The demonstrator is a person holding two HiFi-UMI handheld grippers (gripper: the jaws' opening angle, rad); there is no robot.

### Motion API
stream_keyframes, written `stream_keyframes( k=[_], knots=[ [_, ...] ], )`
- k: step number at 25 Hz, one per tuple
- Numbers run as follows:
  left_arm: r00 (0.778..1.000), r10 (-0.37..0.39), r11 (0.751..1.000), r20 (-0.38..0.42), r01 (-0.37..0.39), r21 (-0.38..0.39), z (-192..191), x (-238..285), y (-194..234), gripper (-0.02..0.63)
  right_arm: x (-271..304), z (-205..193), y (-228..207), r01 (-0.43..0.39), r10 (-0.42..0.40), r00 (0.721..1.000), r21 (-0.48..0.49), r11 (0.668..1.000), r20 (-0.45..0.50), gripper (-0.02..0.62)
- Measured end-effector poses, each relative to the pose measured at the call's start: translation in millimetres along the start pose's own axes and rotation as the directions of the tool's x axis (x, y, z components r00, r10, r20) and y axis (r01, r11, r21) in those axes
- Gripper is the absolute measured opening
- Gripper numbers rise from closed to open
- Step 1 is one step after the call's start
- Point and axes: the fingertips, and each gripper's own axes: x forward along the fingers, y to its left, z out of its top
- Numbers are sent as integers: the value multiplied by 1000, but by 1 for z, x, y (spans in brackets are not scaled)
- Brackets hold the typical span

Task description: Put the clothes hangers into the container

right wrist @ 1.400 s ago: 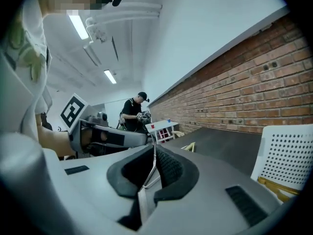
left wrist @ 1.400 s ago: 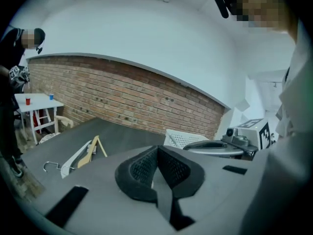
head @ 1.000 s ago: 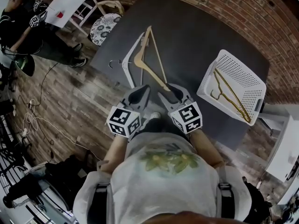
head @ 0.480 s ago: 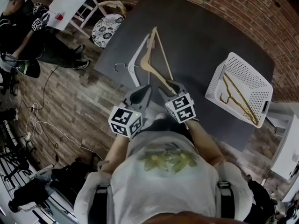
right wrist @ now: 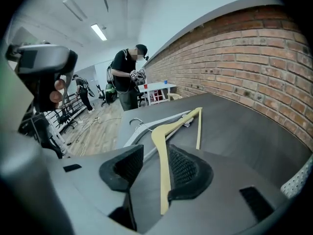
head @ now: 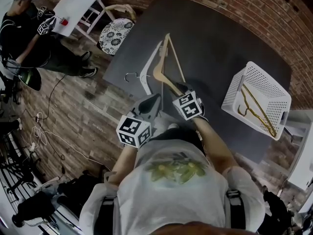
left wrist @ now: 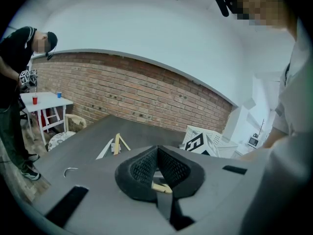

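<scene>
Right claw (right wrist: 155,154) released: jaws astride wood hanger (right wrist: 161,131) arm, wood close to right pad, not pinched. Left claw (left wrist: 157,151) clenched, seemingly empty. Wood hanger flat on worktop (head: 220,43), lying over white hanger (right wrist: 139,133), toward left edge. Best: centre arm between pads, clench firmly, lift straight up so white hanger isn't dragged. Basket (head: 234,89) at right, well apart, gold hanger (head: 254,109) inside. Bare worktop between gives open path. Mind near worktop edge beside claws.
</scene>
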Motion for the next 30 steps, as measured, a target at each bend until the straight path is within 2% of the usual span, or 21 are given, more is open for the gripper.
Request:
stream_keyframes(
  k=[5, 11, 27, 29, 30],
  knots=[
    [1000, -6, 1000, -11, 5, -18, -2, 3, 4, 28, 30, -20, -5, -19, 21, 996, 24, 1000, -89, 155],
    [1000, -7, 999, -15, 6, -34, -7, 5, 5, 28, 54, -42, -16, 7, -6, 985, 1, 1000, -175, 155],
    [999, 38, 997, -17, -39, -71, -16, -4, 13, 28, 83, -70, -23, 12, -17, 951, -18, 1000, -309, 152],
    [999, 41, 997, -13, -42, -72, -15, -5, 13, 28, 84, -70, -23, 6, -13, 949, -23, 1000, -315, 110],
    [999, 41, 997, -12, -42, -71, -15, -5, 12, 28, 83, -70, -23, -2, -7, 947, -26, 1000, -321, 109]
  ],
)
